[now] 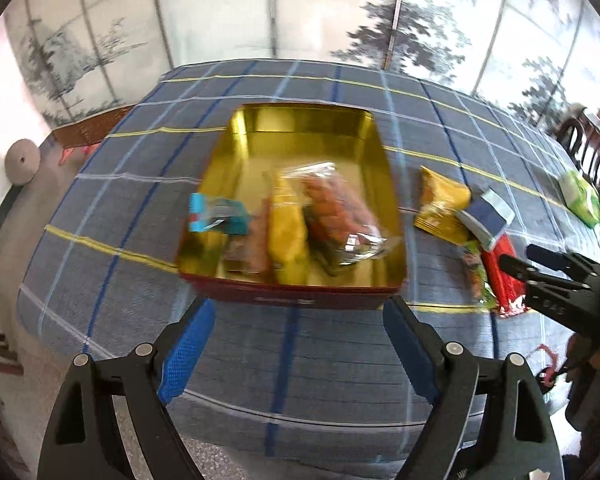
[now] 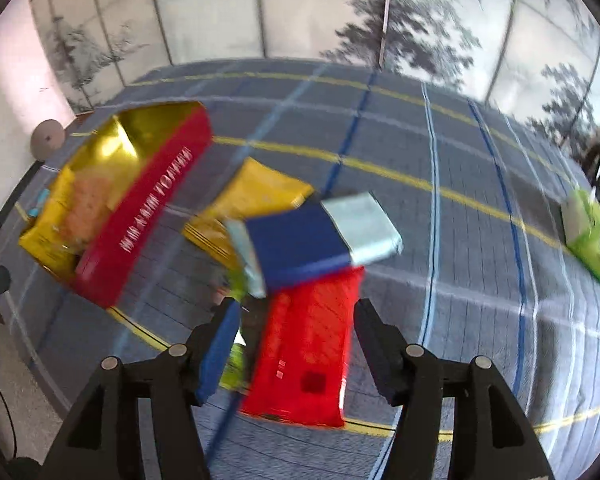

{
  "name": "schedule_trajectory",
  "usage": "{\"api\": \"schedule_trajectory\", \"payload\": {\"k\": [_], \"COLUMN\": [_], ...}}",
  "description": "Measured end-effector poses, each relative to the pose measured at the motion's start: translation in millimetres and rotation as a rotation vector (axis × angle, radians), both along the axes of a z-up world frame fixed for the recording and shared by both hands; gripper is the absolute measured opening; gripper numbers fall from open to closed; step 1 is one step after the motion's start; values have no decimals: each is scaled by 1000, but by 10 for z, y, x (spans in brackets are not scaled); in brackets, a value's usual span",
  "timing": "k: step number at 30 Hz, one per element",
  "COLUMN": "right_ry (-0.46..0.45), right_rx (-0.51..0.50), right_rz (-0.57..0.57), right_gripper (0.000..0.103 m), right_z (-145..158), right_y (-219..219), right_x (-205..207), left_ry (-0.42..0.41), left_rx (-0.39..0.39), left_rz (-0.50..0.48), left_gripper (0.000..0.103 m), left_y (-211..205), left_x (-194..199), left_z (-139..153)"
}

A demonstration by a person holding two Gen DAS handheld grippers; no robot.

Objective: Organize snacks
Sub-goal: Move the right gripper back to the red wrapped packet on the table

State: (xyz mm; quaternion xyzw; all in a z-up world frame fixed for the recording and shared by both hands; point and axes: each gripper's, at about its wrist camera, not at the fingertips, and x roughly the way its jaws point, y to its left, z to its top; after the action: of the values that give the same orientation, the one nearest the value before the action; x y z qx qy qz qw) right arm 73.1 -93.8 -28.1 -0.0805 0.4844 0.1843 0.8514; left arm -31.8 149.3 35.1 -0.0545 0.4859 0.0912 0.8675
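A red tin (image 1: 292, 298) with a gold lining sits at the centre of the left wrist view on a checked blue cloth covering the surface (image 1: 140, 208). It already holds several snacks: a blue packet (image 1: 216, 214) leaning on its left wall, a yellow packet (image 1: 286, 232) and a clear bag of orange pieces (image 1: 336, 212) lying along its length. It appears to be the collecting bin, so these count as sorted. The left tool (image 1: 298, 344) stands spread and empty just below the tin's near wall at the bottom of the frame, touching nothing, probably waiting for something to carry. The loose snacks lie in a small heap to the right of the tin: a gold pouch (image 2: 256, 200) nearest it, a navy and silver box (image 2: 312, 240) overlapping that pouch, a red pack (image 2: 308, 352) partly under the box, and a scrap of green wrapper (image 2: 236, 356) at the red pack's left edge. A green packet (image 2: 592, 236) lies well apart at the far right of the right wrist view. The right tool (image 2: 296, 344) is spread with the red pack between its fingers, lower centre of its own view; the blur keeps me from telling whether the pads touch it, though gaps seem to show on both sides. Straddling the pack lengthwise suggests it is the next pick. The overlapping box may shift when the pack is lifted.
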Motion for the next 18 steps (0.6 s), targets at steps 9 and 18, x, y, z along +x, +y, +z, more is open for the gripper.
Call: {"api": "schedule_trajectory", "payload": {"k": [9, 18], "right_ry": [32, -10], "right_rx": [9, -26], "right_rz": [-50, -40], "right_gripper": [62, 63], "right_z": [-206, -258], "right_y": [-46, 23], "right_x": [89, 51], "left_ry": [23, 42], "left_rx": [5, 16], "left_rz": [-77, -116], "left_gripper": [84, 84], "left_y": [-383, -616], "left_x": [131, 233], "left_z": [-59, -133]}}
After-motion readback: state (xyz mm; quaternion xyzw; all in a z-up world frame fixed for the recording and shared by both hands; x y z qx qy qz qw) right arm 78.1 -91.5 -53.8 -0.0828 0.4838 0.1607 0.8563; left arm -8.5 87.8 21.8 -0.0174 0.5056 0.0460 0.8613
